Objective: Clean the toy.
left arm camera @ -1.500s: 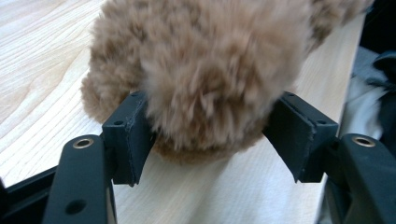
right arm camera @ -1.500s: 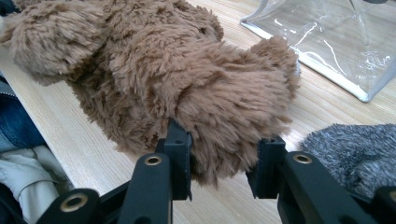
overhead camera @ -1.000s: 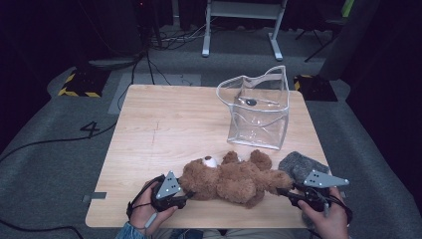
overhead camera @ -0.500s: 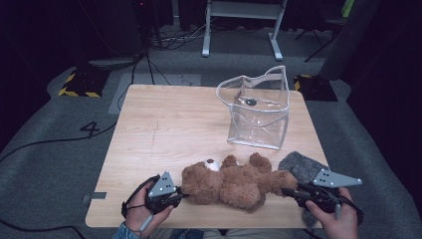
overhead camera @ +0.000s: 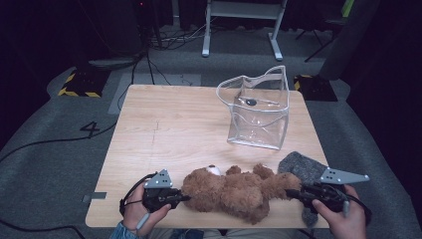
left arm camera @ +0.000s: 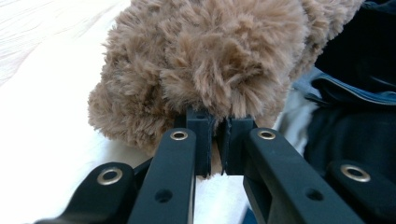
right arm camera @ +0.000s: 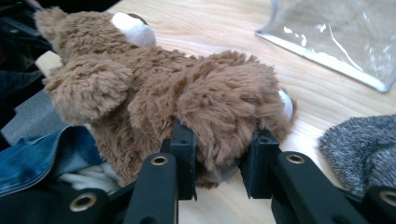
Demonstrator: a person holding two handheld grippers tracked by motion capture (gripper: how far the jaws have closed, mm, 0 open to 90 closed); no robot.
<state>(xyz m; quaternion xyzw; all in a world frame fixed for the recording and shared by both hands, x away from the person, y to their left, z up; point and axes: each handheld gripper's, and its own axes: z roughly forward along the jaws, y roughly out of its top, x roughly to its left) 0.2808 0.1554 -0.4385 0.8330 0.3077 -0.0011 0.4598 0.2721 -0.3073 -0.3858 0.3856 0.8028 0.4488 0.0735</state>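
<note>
A brown teddy bear point(overhead camera: 234, 191) lies along the table's near edge, its head to the left and its white snout up. My left gripper point(overhead camera: 183, 197) comes in from the left. Its jaws have just been closing and now pinch a tuft of fur on the bear's head point(left arm camera: 210, 56), the pads nearly together in the left gripper view point(left arm camera: 218, 135). My right gripper point(overhead camera: 291, 193) comes in from the right and is shut on the bear's leg point(right arm camera: 224, 107), which bulges between the jaws point(right arm camera: 219, 158).
A clear plastic bag point(overhead camera: 259, 112) stands open at the back right of the wooden table point(overhead camera: 174, 129), with something small and dark inside. A grey knitted item point(overhead camera: 303, 169) lies just behind my right gripper. Jeans show below the table edge point(right arm camera: 42, 158).
The left gripper's jaws have closed on the fur of the bear's head. The right gripper has lifted slightly with the bear's leg in it.
</note>
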